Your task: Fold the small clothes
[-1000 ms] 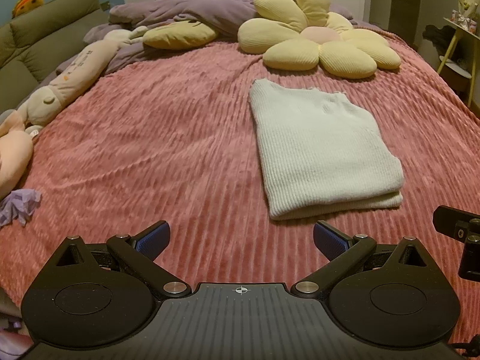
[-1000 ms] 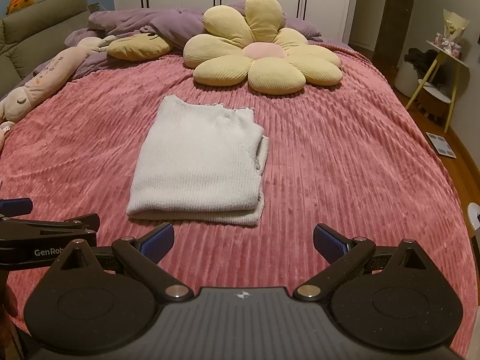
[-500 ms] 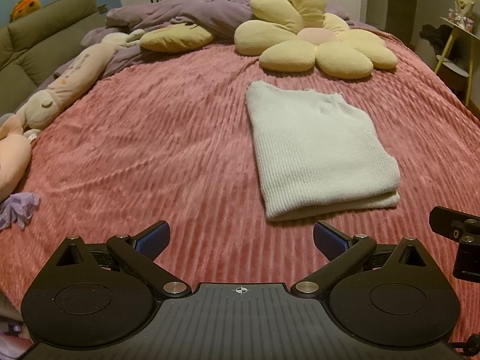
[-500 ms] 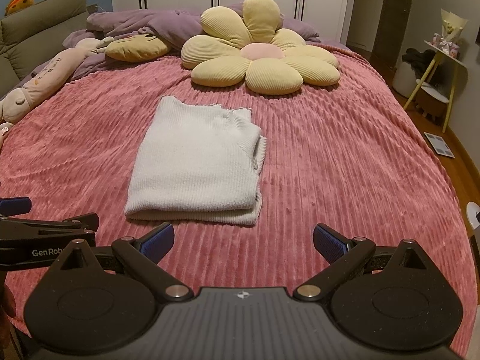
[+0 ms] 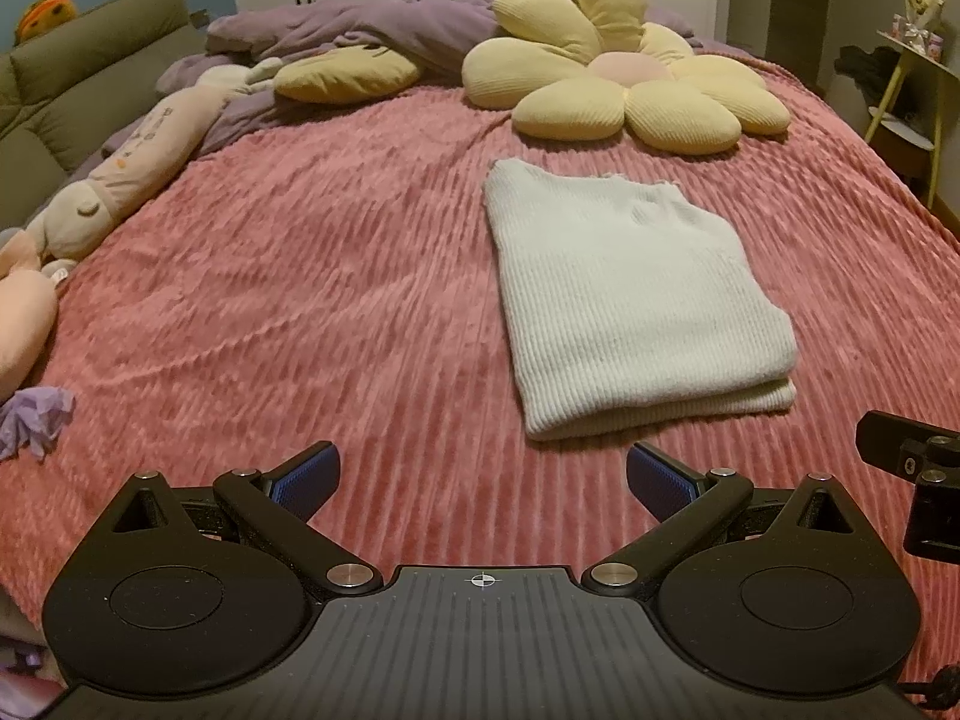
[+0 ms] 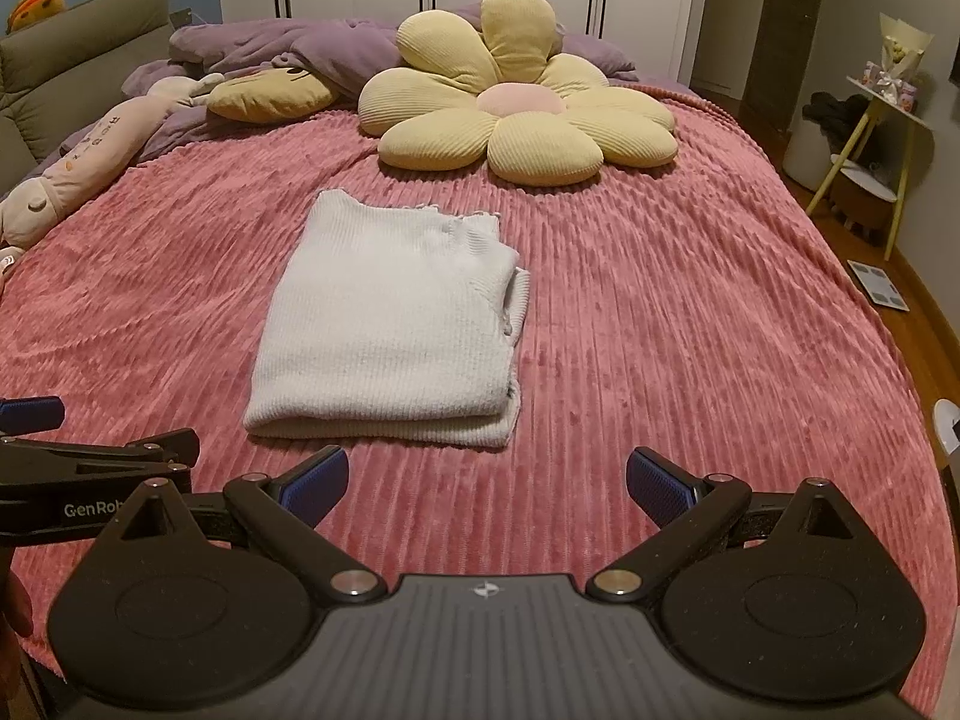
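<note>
Currently, the white knit garment [image 6: 390,324] lies folded at 12 o'clock on the pink bedspread [image 6: 690,330], doubled edge nearest. The left gripper [image 5: 483,474] and right gripper [image 6: 487,474] hang spread and empty, apart from it, suggesting folding is complete.
</note>
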`<state>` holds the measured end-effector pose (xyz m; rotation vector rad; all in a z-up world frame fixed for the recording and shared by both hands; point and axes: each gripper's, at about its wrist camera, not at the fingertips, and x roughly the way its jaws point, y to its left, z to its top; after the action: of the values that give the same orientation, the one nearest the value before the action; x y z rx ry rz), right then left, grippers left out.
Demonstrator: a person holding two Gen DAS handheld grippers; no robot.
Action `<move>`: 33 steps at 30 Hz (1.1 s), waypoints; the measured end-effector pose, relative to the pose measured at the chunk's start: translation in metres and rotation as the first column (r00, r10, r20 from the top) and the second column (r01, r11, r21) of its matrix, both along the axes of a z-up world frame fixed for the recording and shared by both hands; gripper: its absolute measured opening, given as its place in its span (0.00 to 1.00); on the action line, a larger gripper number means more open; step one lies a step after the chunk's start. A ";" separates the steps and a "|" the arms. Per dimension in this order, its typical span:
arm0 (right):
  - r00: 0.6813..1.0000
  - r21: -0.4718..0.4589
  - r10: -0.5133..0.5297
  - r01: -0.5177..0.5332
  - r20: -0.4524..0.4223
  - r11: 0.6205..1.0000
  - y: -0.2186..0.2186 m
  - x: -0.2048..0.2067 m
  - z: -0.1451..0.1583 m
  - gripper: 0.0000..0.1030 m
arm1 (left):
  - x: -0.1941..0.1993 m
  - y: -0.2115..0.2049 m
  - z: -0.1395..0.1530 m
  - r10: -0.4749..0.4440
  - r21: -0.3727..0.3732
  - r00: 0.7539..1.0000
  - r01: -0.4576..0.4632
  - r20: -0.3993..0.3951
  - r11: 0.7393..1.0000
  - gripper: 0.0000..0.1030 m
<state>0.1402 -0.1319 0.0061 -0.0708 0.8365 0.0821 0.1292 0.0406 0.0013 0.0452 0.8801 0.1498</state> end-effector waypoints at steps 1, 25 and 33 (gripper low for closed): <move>1.000 0.000 0.000 0.000 0.000 1.000 0.000 0.000 0.000 0.96 | 0.000 -0.001 0.000 -0.001 0.001 1.000 0.001 0.001 1.000 1.00; 1.000 -0.003 -0.015 0.015 0.020 1.000 -0.003 -0.008 0.007 0.96 | -0.008 -0.003 0.001 -0.011 0.004 1.000 0.011 0.000 1.000 1.00; 1.000 -0.006 -0.020 0.020 0.019 1.000 -0.003 -0.011 0.008 0.96 | -0.013 -0.007 0.000 -0.042 -0.014 0.999 0.042 -0.002 0.999 1.00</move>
<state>0.1296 -0.1346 0.0136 -0.0687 0.8188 0.0598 0.1161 0.0333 0.0015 0.0511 0.8819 0.1045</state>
